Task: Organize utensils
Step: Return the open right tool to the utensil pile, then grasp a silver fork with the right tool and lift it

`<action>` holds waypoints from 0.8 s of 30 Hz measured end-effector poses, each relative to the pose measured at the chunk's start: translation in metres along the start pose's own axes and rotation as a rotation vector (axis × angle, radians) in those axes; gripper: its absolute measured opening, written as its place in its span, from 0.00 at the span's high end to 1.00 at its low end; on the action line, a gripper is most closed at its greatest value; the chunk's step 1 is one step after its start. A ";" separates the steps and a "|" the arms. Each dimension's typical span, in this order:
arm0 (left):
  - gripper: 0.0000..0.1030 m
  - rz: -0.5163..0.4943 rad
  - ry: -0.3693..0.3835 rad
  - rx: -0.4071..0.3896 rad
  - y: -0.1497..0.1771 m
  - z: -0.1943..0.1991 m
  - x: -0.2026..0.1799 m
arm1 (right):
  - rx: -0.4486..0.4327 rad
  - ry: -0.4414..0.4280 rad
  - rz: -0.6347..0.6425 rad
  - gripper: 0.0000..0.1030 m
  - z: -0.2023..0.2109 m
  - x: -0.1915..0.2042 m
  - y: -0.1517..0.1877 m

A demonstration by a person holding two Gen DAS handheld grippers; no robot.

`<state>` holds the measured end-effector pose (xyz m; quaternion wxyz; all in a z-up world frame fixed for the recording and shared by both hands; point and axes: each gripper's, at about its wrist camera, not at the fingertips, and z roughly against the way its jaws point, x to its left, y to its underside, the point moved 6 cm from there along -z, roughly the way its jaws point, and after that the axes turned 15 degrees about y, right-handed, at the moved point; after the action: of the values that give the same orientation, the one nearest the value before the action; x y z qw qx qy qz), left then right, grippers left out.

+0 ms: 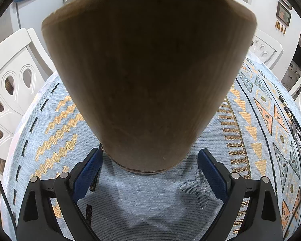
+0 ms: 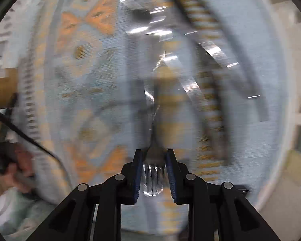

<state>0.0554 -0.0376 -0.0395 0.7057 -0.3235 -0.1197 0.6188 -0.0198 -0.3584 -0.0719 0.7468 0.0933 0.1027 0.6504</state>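
Note:
A tall wooden utensil holder (image 1: 146, 76) stands on the patterned blue tablecloth (image 1: 142, 200) and fills most of the left wrist view. Its base sits between the fingers of my left gripper (image 1: 149, 160), which is open: the left pad is close against the base and the right pad stands apart from it. In the blurred right wrist view my right gripper (image 2: 153, 172) points steeply down at the cloth, shut on a metal fork (image 2: 153, 178). The tines lie between the blue pads and the handle runs forward. The holder (image 2: 2, 88) shows at the left edge.
Several more shiny utensils (image 2: 150, 30) lie blurred on the cloth ahead of the right gripper, and one (image 1: 299, 138) shows at the right edge of the left view. White chairs (image 1: 12, 92) ring the round table. A hand (image 2: 16, 166) and a cable are at lower left.

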 end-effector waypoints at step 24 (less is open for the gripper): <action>0.07 -0.004 0.000 0.003 0.002 -0.001 0.005 | -0.044 -0.127 -0.164 0.81 0.009 -0.024 -0.019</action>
<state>0.0551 -0.0326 -0.0427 0.7074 -0.3221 -0.1193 0.6178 -0.0025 -0.3844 -0.0675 0.8045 0.1089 0.0482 0.5819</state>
